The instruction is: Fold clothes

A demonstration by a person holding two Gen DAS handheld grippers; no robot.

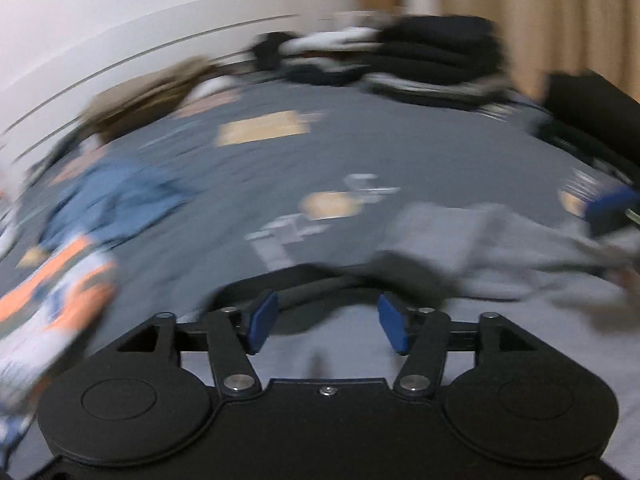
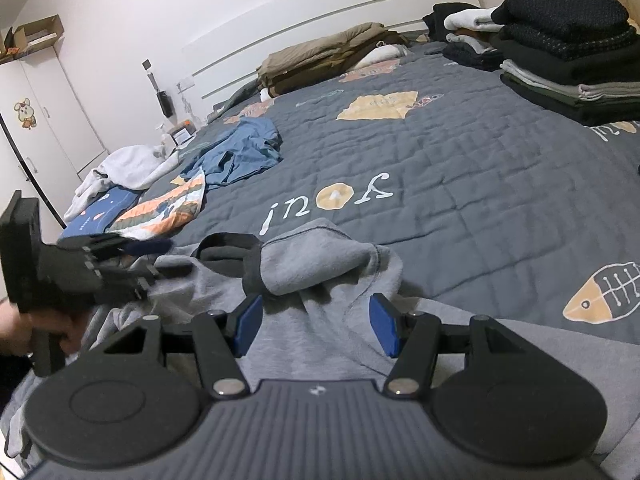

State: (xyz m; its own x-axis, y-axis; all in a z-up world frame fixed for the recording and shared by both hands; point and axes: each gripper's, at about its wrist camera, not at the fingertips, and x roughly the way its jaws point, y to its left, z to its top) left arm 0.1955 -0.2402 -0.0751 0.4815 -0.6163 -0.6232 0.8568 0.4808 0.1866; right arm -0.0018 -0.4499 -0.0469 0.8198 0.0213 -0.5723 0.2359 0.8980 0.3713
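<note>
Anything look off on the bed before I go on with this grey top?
Nothing damaged. The grey top lies bunched, its dark-trimmed neck folded over, not flat. Both the left gripper and right gripper are open above it. Unfolded clothes sit crumpled further left.

Home bedroom, quilted bed point(image 2: 460, 152), wardrobe point(image 2: 48, 120), headboard point(image 2: 320, 36)

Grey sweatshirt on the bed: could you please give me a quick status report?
Both grippers open, left, right, holding nothing. Grey sweatshirt rumpled, unfolded, under both. Blue garment and folded stack lie well clear.
</note>
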